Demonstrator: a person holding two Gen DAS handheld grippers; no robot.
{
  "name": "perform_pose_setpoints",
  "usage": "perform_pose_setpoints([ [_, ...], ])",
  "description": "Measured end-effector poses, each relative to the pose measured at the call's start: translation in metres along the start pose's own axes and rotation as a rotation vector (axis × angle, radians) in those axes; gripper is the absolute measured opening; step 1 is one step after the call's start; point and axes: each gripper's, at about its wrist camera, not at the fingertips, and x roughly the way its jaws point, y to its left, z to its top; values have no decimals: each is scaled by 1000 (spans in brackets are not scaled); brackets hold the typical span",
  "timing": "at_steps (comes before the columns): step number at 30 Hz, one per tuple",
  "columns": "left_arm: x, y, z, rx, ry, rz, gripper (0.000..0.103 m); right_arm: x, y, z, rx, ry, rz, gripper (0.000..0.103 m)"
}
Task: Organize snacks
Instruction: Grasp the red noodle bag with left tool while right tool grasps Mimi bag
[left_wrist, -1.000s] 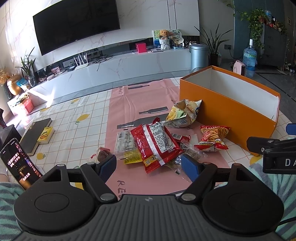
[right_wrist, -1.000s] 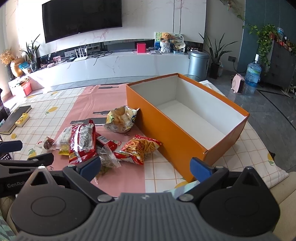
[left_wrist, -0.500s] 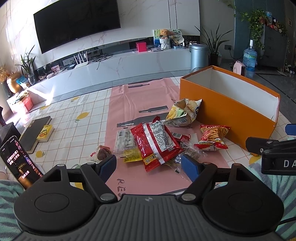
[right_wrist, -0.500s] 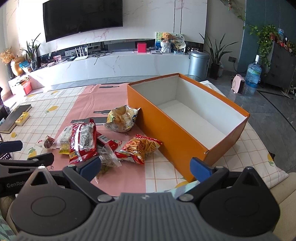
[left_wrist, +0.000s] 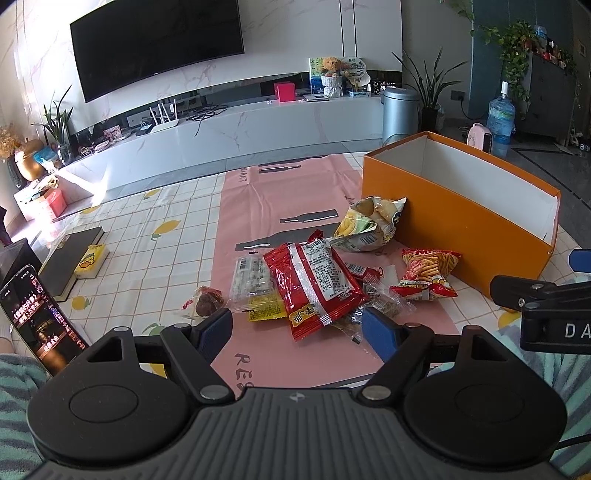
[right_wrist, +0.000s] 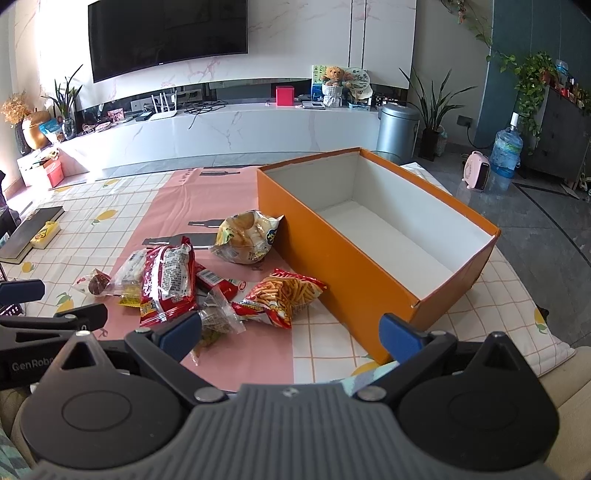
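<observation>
Several snack packs lie in a heap on the pink mat (left_wrist: 295, 192): a big red bag (left_wrist: 314, 284) (right_wrist: 168, 278), a red pack of sticks (left_wrist: 428, 271) (right_wrist: 282, 297), a pale chip bag (left_wrist: 369, 225) (right_wrist: 245, 236), a clear wrapped pack (left_wrist: 251, 277) and a small dark sweet (left_wrist: 205, 302). An empty orange box (left_wrist: 461, 218) (right_wrist: 351, 266) with a white inside stands to their right. My left gripper (left_wrist: 297, 330) is open, just short of the heap. My right gripper (right_wrist: 291, 330) is open too, in front of the box's near corner. Neither holds anything.
A checked cloth (left_wrist: 147, 243) covers the table. A dark book (left_wrist: 72, 254) with a yellow box (left_wrist: 90, 260) lies at the left, a phone (left_wrist: 37, 317) with a lit screen nearer me. A TV unit, bin and plants stand beyond.
Both views have shifted only slightly. The snacks and the box lie where they were, and both grippers stay open.
</observation>
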Motion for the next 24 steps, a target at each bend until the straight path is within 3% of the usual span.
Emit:
perform_pose_setpoints([
  [9, 2, 10, 2, -16, -15, -40, 92, 7, -1, -3, 14, -20, 36, 98],
  [16, 24, 32, 0, -130, 23, -170, 70, 30, 9, -2, -17, 5, 96, 69],
  [18, 31, 36, 2, -168, 32, -195, 70, 39, 13, -2, -30, 15, 113, 63],
  [22, 44, 36, 9, -200, 47, -187, 84, 59, 17, 3, -57, 28, 93, 66],
  [24, 51, 34, 12, -192, 58, -178, 85, 72, 17, 7, -64, 37, 75, 66],
])
